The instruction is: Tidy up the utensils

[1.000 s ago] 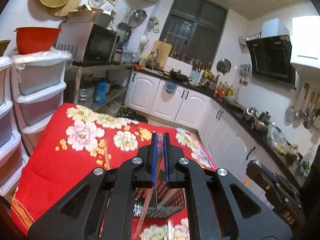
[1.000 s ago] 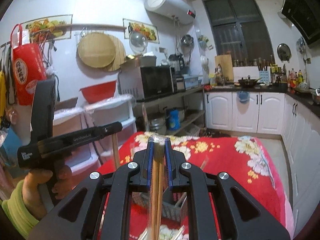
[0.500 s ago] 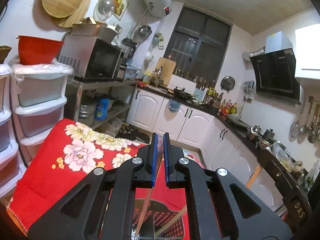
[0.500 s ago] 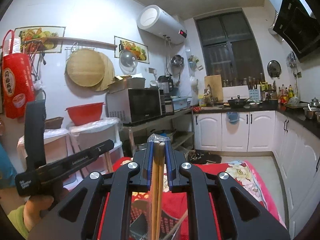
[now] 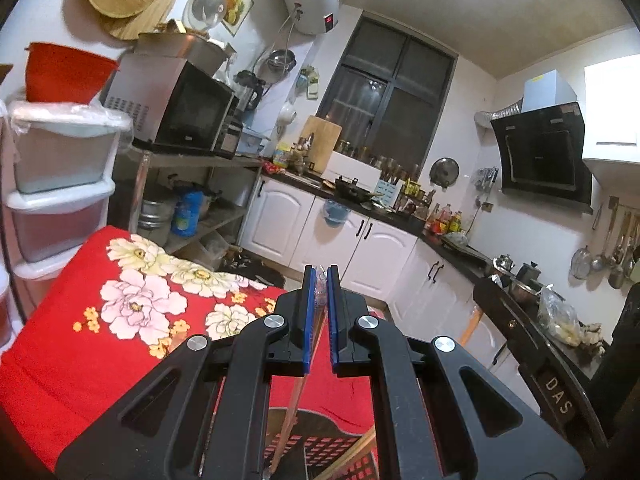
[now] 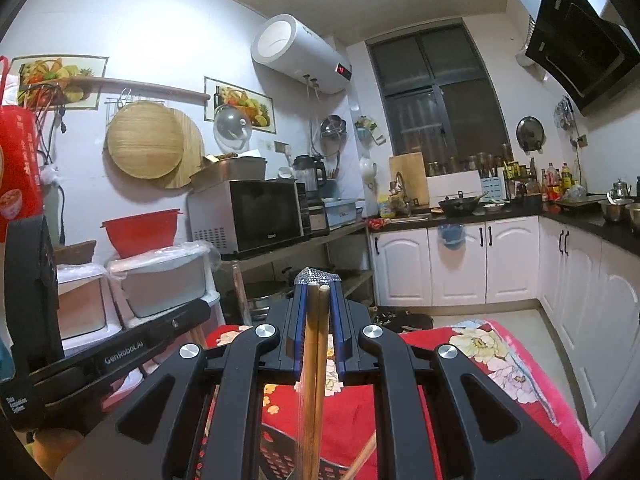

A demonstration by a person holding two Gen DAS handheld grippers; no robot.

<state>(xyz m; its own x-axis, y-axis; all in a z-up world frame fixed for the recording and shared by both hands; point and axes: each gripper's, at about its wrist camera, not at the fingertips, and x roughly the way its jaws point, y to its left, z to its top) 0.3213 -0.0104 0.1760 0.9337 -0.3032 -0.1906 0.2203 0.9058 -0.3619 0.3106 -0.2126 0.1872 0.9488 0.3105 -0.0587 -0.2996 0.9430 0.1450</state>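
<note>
My left gripper (image 5: 320,276) is shut on a thin wooden chopstick (image 5: 298,396) in a clear plastic sleeve, which hangs down from the blue pads. Under it lies a black perforated basket (image 5: 332,446) with another chopstick (image 5: 352,456) leaning in it. My right gripper (image 6: 318,286) is shut on a pair of wooden chopsticks (image 6: 314,368) in a clear sleeve, whose crimped top pokes out above the pads. The same basket (image 6: 280,454) sits below them. The left gripper's black body (image 6: 120,352) shows at the left of the right wrist view.
The basket rests on a table with a red floral cloth (image 5: 100,340). Stacked plastic drawers (image 5: 60,200) and a microwave shelf (image 5: 180,116) stand beyond its left side. White cabinets (image 6: 460,264) line the far wall. A dark chair back (image 5: 556,396) stands at the right.
Both views have swung up and across the room, so less of the cloth shows and the basket has slid to the bottom edge. Both grips look the same.
</note>
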